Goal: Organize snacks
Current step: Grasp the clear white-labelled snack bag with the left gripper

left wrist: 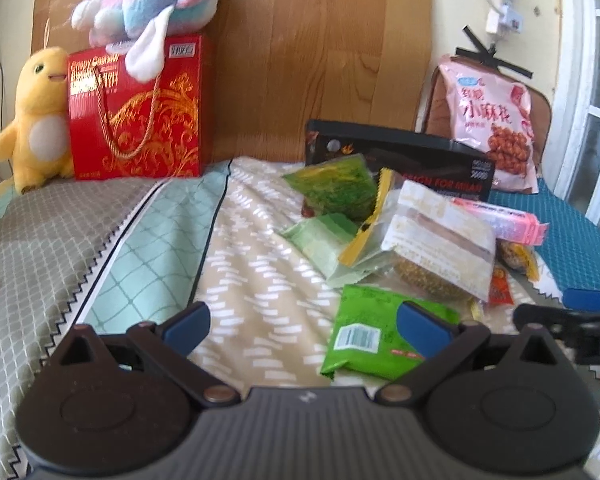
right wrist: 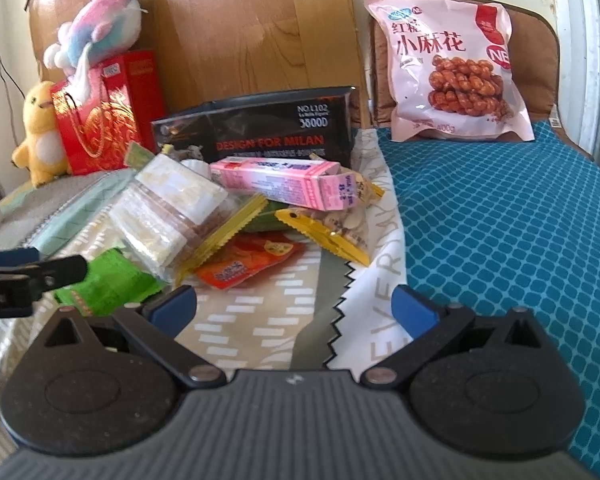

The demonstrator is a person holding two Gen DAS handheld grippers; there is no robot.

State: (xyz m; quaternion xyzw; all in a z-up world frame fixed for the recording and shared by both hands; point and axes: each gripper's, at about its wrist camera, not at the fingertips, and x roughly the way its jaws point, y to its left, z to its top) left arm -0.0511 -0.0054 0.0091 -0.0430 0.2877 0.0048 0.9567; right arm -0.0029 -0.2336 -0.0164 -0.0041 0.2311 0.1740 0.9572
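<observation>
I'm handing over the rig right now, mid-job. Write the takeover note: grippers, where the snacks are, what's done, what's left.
Left gripper: open, empty, low over the bed by the green foil snack packet.
Right gripper: open, empty, in front of the pile.
Pile lies loose before the black cardboard box: pink carton, clear cracker pack, orange sachet, yellow-edged nut bag.
Large pink twist-snack bag leans apart, on the teal mat.
Done: nothing visibly sorted.
Left: the whole pile.

Both low over the bed point(left wrist: 260, 216), facing the headboard point(left wrist: 300, 60); left view from the left, right view further right, sharing the nearby snack pile point(right wrist: 236, 216) and black box point(right wrist: 268, 128).
</observation>
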